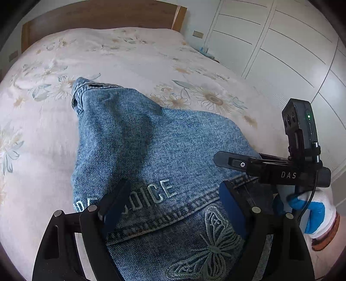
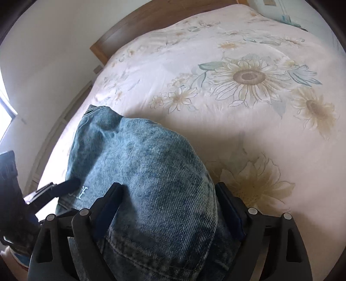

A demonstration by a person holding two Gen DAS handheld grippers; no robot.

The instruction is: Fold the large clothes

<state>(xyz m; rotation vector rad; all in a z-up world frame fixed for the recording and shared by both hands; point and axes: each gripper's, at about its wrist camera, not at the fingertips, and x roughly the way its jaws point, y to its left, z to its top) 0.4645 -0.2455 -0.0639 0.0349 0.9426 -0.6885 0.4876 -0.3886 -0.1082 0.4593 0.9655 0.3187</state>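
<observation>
A blue denim jacket with pale embroidered lettering and a butterfly lies on the floral bedspread. It also fills the lower middle of the right wrist view. My left gripper is open, with its fingers spread over the jacket's seam and lettering. My right gripper is open, its fingers on either side of a raised denim fold. The right gripper shows in the left wrist view at the jacket's right edge. The left gripper shows at the left in the right wrist view.
The bed has a wooden headboard at the far end. White wardrobe doors stand to the right of the bed. A white wall and a window lie on the left. A gloved hand holds the right gripper.
</observation>
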